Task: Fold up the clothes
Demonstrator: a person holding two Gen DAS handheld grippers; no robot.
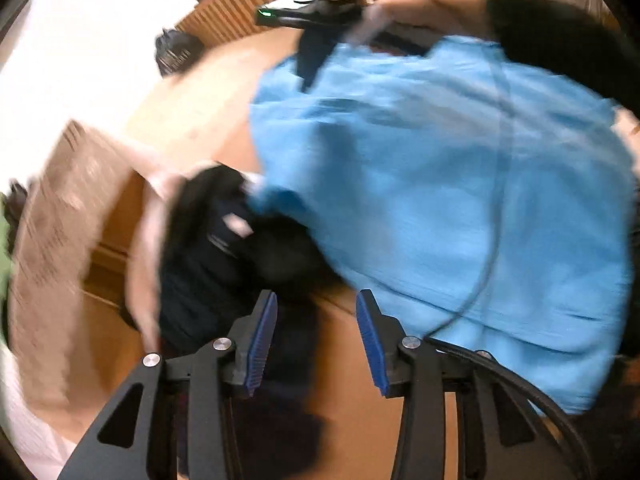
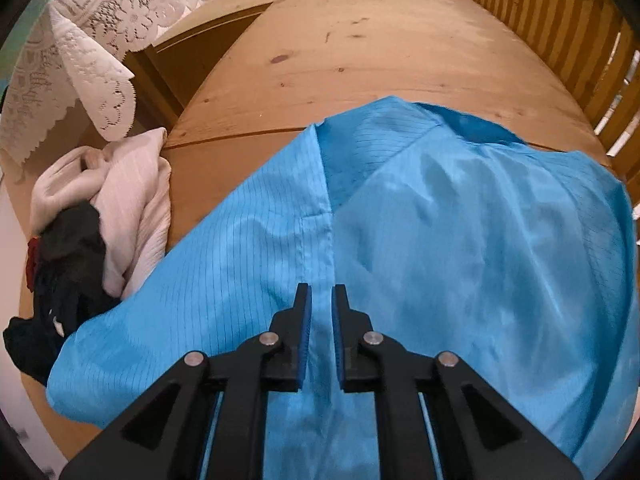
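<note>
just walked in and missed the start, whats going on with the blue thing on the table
A person with a handheld claw in each hand is folding laundry on a wooden table. A blue garment lies spread over it. The right claw sits low over a seam fold of the garment, its pads narrowly apart with fabric between them. The left claw is open and empty, near a pile of dark and white clothes beside the garment.

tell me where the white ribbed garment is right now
In the right wrist view the white ribbed garment lies crumpled at the wooden table's left edge, between dark clothes and the blue garment.
</note>
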